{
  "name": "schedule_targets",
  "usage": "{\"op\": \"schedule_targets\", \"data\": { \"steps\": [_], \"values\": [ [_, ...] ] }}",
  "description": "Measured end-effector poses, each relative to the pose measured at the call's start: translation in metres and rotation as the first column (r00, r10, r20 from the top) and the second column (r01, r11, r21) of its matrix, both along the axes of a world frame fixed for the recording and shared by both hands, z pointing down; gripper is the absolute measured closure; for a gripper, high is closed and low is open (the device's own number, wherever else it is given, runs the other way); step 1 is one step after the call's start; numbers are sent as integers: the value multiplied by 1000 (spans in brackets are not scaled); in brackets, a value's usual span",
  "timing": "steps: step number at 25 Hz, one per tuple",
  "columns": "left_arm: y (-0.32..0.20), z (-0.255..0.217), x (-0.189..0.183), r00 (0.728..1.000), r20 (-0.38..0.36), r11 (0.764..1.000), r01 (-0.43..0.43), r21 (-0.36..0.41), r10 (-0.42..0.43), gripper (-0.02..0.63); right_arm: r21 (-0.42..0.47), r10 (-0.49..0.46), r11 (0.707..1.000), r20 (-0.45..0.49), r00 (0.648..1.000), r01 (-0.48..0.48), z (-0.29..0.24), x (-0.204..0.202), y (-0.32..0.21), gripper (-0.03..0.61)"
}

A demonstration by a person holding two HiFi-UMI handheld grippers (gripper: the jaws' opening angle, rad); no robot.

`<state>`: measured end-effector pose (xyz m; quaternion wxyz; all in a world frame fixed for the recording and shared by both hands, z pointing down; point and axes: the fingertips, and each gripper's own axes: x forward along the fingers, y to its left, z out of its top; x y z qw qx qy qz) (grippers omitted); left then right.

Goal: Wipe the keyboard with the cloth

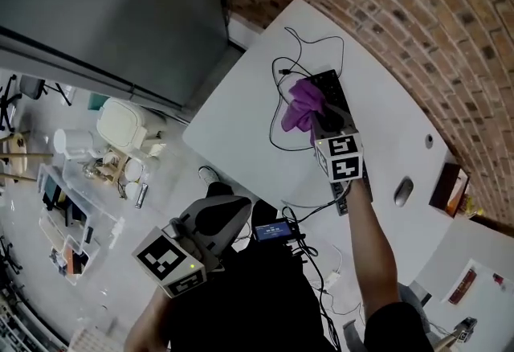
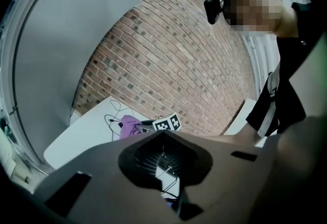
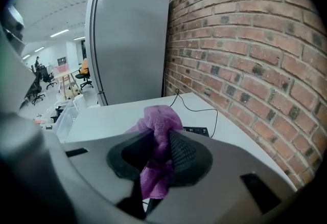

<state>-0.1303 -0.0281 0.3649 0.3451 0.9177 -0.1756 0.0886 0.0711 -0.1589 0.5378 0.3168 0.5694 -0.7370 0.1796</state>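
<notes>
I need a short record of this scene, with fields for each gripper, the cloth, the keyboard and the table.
right gripper: shut on cloth
left gripper: shut, empty, away from table
cloth: purple, bunched, over keyboard
keyboard: black, on white table, by brick wall
cable: black, loose on table by keyboard

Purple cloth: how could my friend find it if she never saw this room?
Find the brick wall, then the white table beside it. A black keyboard lies on that table, and the purple cloth is bunched over it, pinched in the right gripper. It is the only soft, purple thing there.
</notes>
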Motion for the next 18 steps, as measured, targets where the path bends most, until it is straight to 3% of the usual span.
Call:
{"op": "schedule_targets", "data": {
  "steps": [13, 18],
  "values": [
    [54, -19, 67, 992, -11, 992, -122, 38, 122, 598, 69, 34, 997, 56, 998, -38, -53, 44, 93, 485],
    [73, -17, 91, 980, -11, 980, -196, 36, 197, 598, 93, 92, 991, 68, 993, -98, -67, 68, 129, 485]
  ]
}}
